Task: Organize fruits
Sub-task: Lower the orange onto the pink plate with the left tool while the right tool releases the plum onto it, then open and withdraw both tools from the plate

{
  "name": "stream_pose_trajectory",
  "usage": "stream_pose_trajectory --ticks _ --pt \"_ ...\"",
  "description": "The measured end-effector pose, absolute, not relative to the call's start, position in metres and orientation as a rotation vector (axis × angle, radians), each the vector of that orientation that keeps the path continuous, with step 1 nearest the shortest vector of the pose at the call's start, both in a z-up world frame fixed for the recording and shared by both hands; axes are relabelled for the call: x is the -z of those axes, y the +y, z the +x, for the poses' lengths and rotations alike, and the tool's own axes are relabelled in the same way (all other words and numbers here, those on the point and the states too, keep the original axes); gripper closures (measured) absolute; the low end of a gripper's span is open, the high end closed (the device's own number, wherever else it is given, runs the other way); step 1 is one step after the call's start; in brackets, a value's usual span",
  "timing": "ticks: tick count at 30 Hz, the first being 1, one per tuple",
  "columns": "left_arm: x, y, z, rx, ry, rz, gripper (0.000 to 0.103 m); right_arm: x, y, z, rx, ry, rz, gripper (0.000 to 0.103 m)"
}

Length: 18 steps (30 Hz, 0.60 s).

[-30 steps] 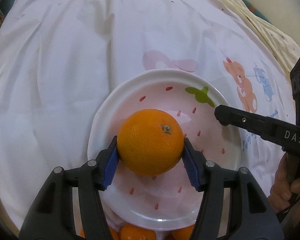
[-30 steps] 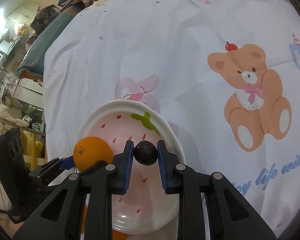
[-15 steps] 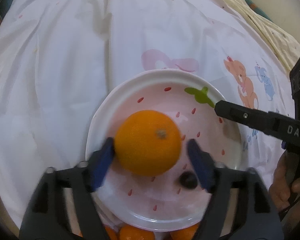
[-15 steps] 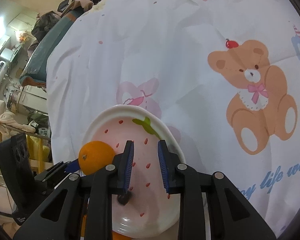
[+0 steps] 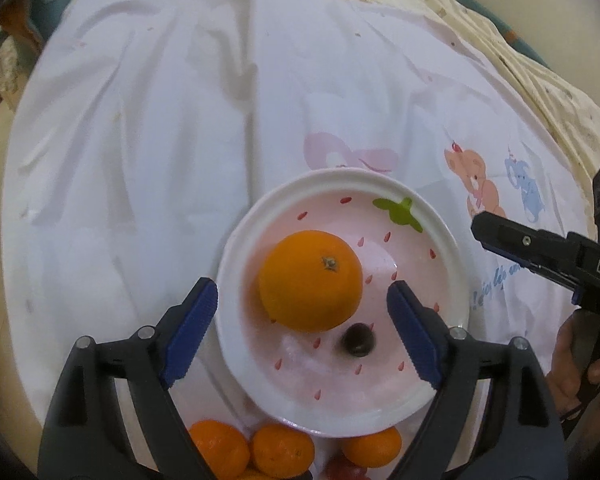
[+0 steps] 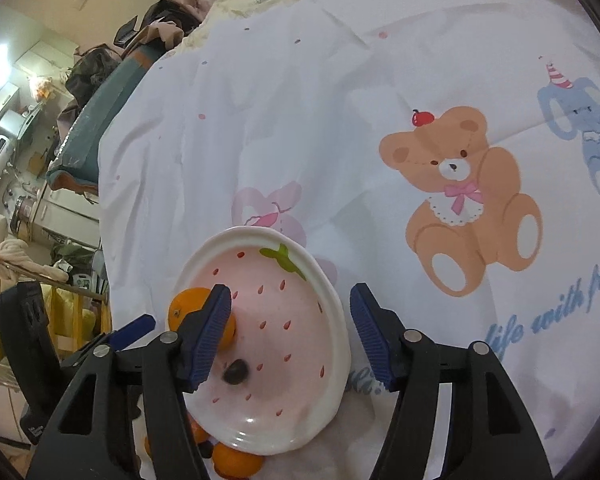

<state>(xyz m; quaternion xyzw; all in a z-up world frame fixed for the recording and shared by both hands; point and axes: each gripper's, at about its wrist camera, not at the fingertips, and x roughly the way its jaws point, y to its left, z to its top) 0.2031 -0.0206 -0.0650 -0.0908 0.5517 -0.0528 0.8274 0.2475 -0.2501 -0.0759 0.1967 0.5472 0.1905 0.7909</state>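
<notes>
Your left gripper (image 5: 302, 324) is spread wide, both blue pads clear of any object; it grips nothing. The left pad (image 5: 190, 332) sits off the plate's left rim, over the sheet, and the right pad (image 5: 414, 334) hangs over the plate's right half. Between them and a little ahead lies the orange (image 5: 310, 280), resting on the plate (image 5: 432, 400) with its stem end facing up. It touches neither pad.

Just beside the orange, on its near right side, a small dark round fruit (image 5: 357, 340) rests on the plate's pink, seed-dotted surface. Blur prevents naming its kind. Past the near rim, on the sheet, you have a cluster of three smaller oranges (image 5: 282, 454), partly hidden behind the gripper frame, with something reddish next to them that is too cut off to identify.

Your right gripper (image 6: 290, 330) is likewise spread apart and empty. In the right wrist view its left pad (image 6: 208, 334) overlaps the orange (image 6: 188, 306) in the picture; contact cannot be confirmed from that view. Its right pad (image 6: 370, 336) sits beyond the plate's (image 6: 328, 292) right rim. The dark fruit (image 6: 236, 372) lies on the plate below the left pad.

The plate rests on a white printed bedsheet (image 6: 300, 120); a brown cartoon bear (image 6: 466, 196) is printed well to the plate's right. In the left wrist view, your right gripper's finger (image 5: 512, 238) reaches in from the right edge, near the plate rim.
</notes>
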Motion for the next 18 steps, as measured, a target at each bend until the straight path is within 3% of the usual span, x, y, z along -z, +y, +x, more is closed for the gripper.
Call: stream_pose_trajectory --ticks 18 --pt "0.010 0.013 0.127 0.004 1.144 -0.217 0.019 0.042 -0.253 0.181 -0.419 1.149 0.411 0.038"
